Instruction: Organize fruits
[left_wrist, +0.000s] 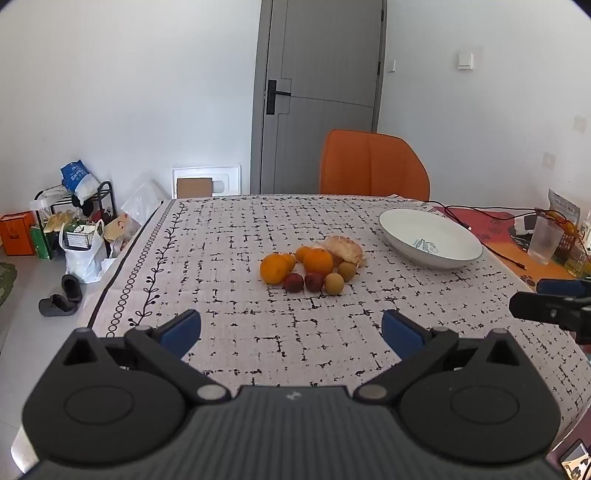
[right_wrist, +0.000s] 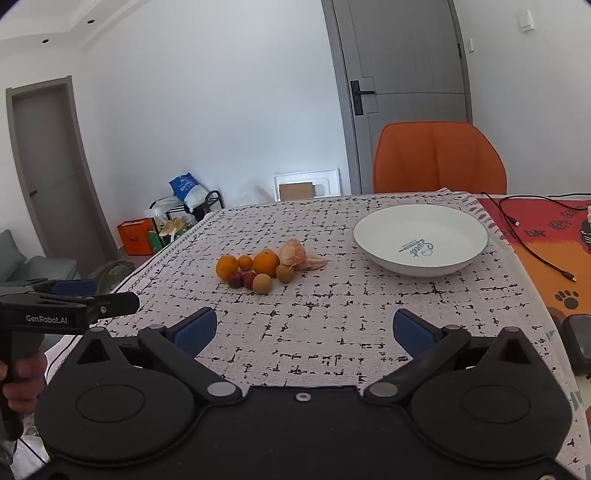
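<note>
The left wrist view alone shows the floor clutter at far left: a shoe rack, bags and slippers, and at far right a clear cup. The right wrist view alone shows a second door at left and the person's hand on the left gripper's handle.

The left gripper stands with jaws fully apart and nothing between them, above the near part of the tablecloth. The right gripper is likewise wide open and empty. Bare cloth lies between both grippers and the fruit pile, which sits mid-table, well clear of the left cloth edge. The white bowl stands to the right of the pile, apart from it, near the cloth's right edge. An orange chair stands behind the table.

Count: four oranges, two dark red fruits, two tan-brown round fruits, one peeled citrus, one bowl.
</note>
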